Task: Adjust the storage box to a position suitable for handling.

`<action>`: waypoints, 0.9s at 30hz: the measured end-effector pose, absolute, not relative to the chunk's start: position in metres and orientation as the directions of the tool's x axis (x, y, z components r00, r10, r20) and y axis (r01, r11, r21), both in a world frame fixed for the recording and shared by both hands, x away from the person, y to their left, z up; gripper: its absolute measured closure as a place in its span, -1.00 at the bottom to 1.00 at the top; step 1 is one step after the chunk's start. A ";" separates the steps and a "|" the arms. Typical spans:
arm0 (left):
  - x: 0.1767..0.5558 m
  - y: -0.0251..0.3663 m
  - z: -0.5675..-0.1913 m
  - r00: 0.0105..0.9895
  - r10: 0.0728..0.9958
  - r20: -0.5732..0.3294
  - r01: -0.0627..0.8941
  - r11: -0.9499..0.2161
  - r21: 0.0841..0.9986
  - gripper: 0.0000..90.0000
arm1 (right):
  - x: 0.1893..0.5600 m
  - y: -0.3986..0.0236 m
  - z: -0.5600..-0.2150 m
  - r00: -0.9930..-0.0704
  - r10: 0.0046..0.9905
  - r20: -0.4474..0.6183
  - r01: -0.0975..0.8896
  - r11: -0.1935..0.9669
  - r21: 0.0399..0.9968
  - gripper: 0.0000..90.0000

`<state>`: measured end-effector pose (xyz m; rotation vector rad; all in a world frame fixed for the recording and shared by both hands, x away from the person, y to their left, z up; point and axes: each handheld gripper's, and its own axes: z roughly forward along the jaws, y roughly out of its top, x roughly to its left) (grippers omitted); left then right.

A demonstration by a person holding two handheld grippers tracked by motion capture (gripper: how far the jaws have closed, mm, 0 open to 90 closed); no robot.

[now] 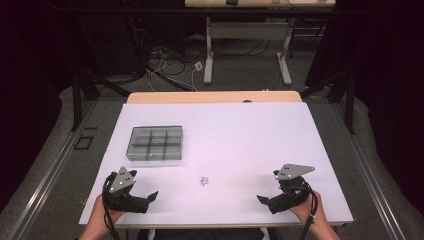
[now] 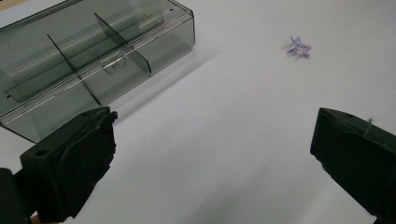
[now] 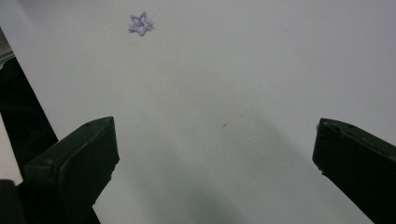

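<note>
Star (image 1: 204, 181), small, purple and open in its shape, lies flat on the white surface (image 1: 240, 135) between both tongs, touching neither. It looks light, thin and easy to slide, so pinching across two opposite points seems best. Left tongs (image 1: 150, 196) and right tongs (image 1: 262, 200) are wide open and empty. A closed grey box (image 1: 155, 144) with compartments stands behind at left; nothing blocks the way.

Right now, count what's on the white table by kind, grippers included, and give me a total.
Smoky clear divided box: 1
Small purple star-shaped piece: 1
Black grippers, both open: 2, left gripper, right gripper
Total: 4
</note>
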<state>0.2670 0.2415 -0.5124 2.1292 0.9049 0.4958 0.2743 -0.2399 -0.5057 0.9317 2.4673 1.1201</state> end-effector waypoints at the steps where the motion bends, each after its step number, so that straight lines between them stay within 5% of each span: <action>1: 0.267 0.241 -0.512 0.674 0.737 0.055 0.443 -0.463 0.767 -1.00 | 0.274 -0.240 -0.506 -0.755 0.655 0.015 0.443 0.494 0.748 -1.00; 27: 0.288 0.248 -0.504 0.626 0.776 0.077 0.480 -0.462 0.746 -1.00 | 0.276 -0.240 -0.506 -0.752 0.658 0.027 0.455 0.490 0.743 -1.00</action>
